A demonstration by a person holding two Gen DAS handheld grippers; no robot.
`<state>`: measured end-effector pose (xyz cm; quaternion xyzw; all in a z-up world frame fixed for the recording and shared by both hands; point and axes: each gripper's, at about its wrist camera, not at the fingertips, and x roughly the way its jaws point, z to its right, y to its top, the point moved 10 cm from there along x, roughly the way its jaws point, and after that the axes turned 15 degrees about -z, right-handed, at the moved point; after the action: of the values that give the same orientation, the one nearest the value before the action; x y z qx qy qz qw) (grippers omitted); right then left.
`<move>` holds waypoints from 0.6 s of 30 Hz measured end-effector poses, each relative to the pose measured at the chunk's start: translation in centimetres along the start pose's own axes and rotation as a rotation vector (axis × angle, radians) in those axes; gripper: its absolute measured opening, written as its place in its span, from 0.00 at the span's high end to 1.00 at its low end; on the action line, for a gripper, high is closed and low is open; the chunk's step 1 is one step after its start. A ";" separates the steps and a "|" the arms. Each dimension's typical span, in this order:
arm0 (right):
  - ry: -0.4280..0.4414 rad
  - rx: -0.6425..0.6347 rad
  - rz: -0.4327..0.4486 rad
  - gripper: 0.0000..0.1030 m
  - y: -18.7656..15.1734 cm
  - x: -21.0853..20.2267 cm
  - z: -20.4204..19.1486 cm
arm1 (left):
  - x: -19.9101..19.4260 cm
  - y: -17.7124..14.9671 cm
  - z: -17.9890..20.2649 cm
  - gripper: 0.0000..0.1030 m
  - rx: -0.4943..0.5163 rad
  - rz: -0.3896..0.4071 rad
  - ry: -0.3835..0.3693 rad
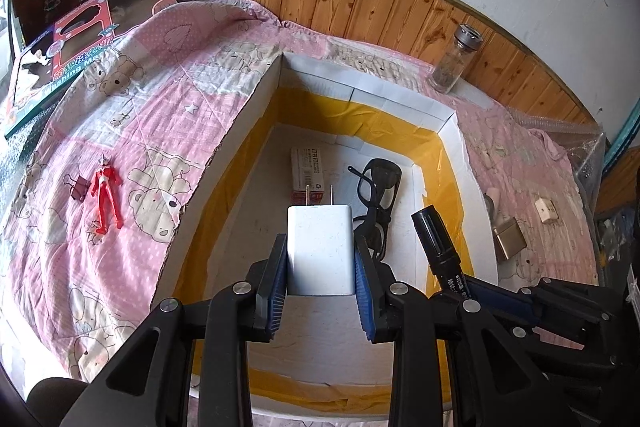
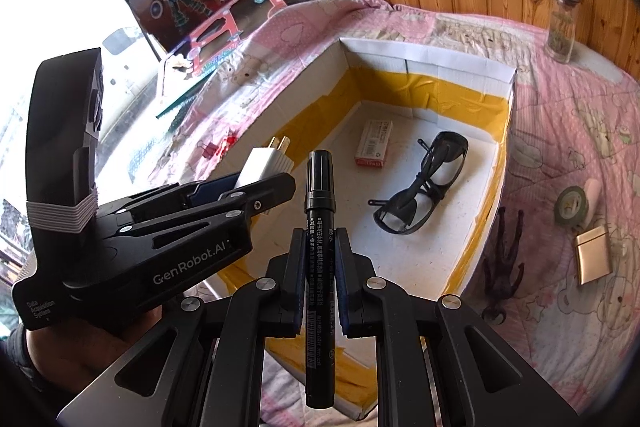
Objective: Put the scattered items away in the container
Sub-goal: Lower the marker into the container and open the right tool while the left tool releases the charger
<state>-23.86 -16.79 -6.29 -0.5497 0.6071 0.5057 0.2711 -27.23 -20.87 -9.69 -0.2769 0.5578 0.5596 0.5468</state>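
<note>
Two grippers are loaded: my left gripper [image 1: 321, 259] is clamped on a white charger [image 1: 320, 247], prongs pointing forward, and my right gripper [image 2: 320, 283] pinches a black marker [image 2: 319, 227] whose length runs along the fingers. Both hang over the box [image 1: 256, 107], whose floor lies straight below and ahead, so I judge either can simply let go

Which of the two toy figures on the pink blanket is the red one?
The red toy figure lies left of the cardboard box, beside a binder clip; the dark toy figure lies on the box's right.
</note>
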 end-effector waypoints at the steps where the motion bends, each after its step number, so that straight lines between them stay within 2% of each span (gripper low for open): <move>1: 0.000 0.002 -0.006 0.87 0.0 0.3 0.1 | 0.2 -0.1 -0.1 0.70 -0.001 -0.005 0.001; 18: -0.027 -0.019 -0.091 0.87 0.6 4.1 0.1 | 3.2 -0.6 -2.0 0.70 -0.008 -0.070 0.011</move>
<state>-25.48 -18.39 -9.77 -0.5726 0.5729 0.5058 0.2967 -28.04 -21.89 -13.25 -0.3012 0.5486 0.5409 0.5619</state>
